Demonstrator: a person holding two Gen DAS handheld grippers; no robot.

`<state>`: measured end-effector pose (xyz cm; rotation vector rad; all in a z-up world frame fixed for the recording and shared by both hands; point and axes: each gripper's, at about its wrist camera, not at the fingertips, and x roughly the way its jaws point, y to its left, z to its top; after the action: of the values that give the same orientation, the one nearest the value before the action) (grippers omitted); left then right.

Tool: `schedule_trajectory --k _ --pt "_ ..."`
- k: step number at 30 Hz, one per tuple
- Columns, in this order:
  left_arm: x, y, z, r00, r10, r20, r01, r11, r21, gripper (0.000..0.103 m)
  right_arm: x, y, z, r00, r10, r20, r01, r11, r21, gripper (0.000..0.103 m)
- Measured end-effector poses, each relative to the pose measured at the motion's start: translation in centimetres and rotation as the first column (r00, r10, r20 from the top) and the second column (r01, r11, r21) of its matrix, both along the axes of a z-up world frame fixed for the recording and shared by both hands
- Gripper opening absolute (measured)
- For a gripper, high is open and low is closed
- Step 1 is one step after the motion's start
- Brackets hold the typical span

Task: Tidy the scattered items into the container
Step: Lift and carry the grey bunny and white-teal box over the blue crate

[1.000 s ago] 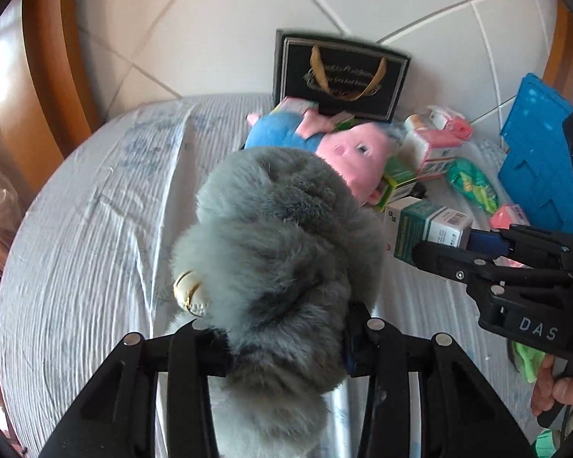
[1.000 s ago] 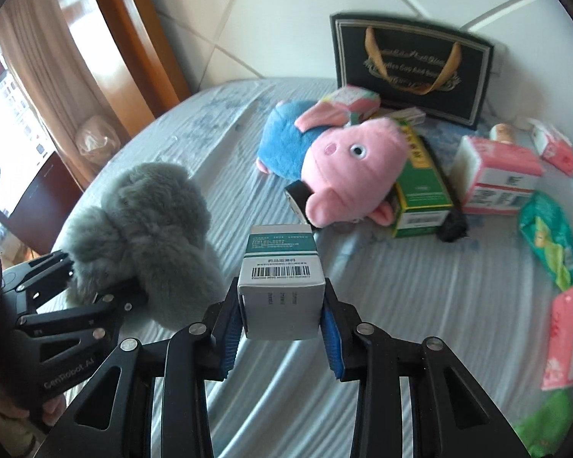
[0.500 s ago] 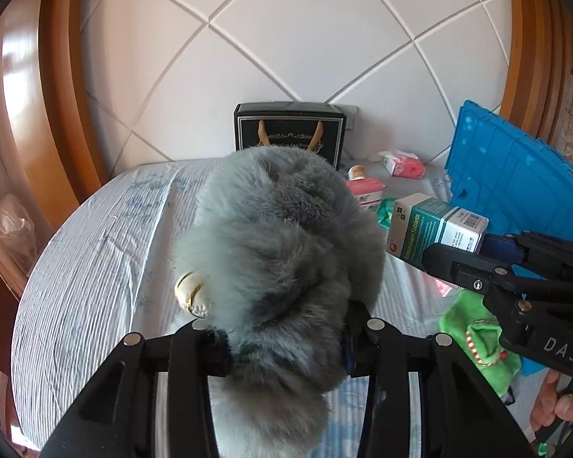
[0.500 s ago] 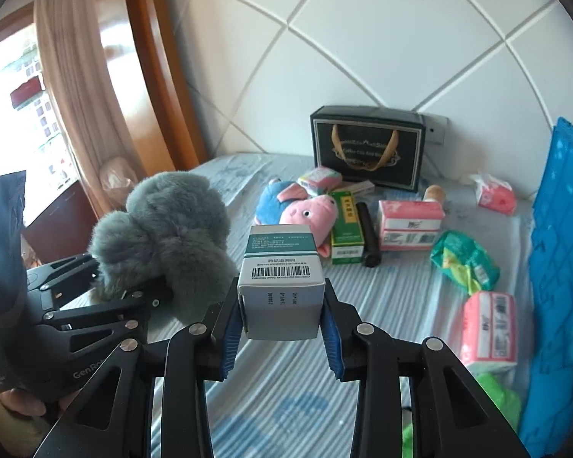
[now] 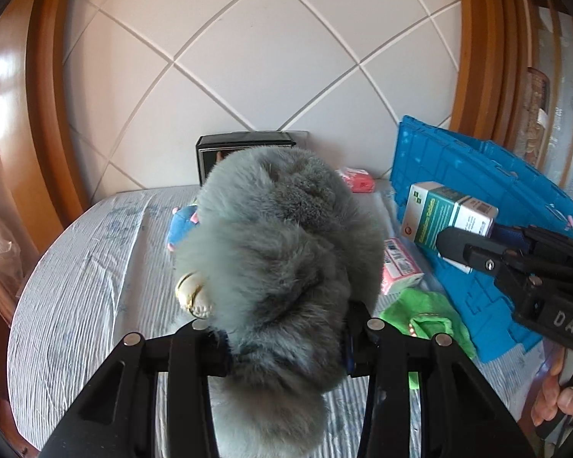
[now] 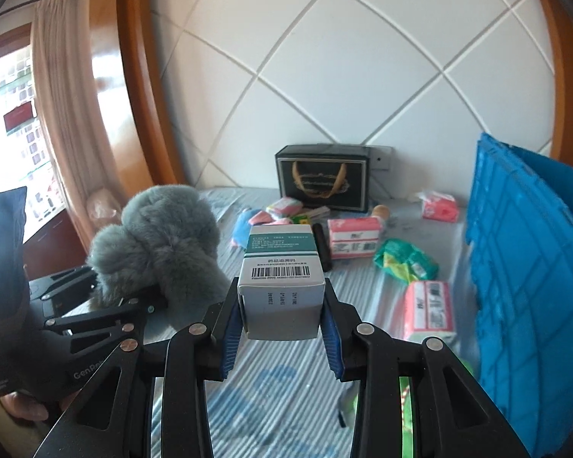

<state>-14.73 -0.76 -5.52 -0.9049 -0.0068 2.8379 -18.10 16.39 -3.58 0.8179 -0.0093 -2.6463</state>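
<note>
Nearest the left camera, the left gripper (image 5: 286,339) has its fingers narrowed onto the lower part of a grey plush (image 5: 282,252), which bulges up and hides much of the view ahead; a gold bell hangs off its left side. The right gripper (image 6: 282,318) has its blue pads pressed flat on both sides of a small teal-and-white box (image 6: 280,286), barcode end toward the camera. Both loads are off the bed (image 5: 76,278). Beyond them lie pink tissue packs (image 6: 353,236), a green packet (image 6: 407,261), a pink-and-blue soft toy and, at the headboard, a black gift bag (image 6: 322,177). The blue crate (image 6: 523,267) stands to the right, near the box and a little farther from the plush. Risks, as I judge them: the plush is soft and gripped low, so it could sag or slip out during the swing; it also blocks the left camera's sight of the crate rim, so a release could miss; and the two grippers sit close, so they could collide when converging on the crate. Against a second ago, both grippers have risen and swung right: the crate now fills the right side of each view and the clutter looks smaller and farther off, with both grips unchanged.
</note>
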Motion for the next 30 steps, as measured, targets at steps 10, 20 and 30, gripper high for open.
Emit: schedule_trajectory --k 10,20,30 --pt "2.3 3.4 1.6 0.989 -0.149 -0.024 0.150 0.988 0.029 0.039 4.6 3.2 3.0 0.984 -0.173 -0.047 0.174 0.985 0.020 0.036" --pt "2.3 12.8 4.3 0.965 -0.246 -0.088 0.247 0.969 0.002 0.039 7.9 12.2 5.6 0.941 -0.318 -0.116 0.319 0.948 -0.010 0.036" --pt "1.5 31.1 7.3 0.931 -0.340 -0.129 0.342 0.940 -0.006 0.039 9.0 27.3 6.4 0.912 -0.383 -0.147 0.382 0.924 -0.035 0.036"
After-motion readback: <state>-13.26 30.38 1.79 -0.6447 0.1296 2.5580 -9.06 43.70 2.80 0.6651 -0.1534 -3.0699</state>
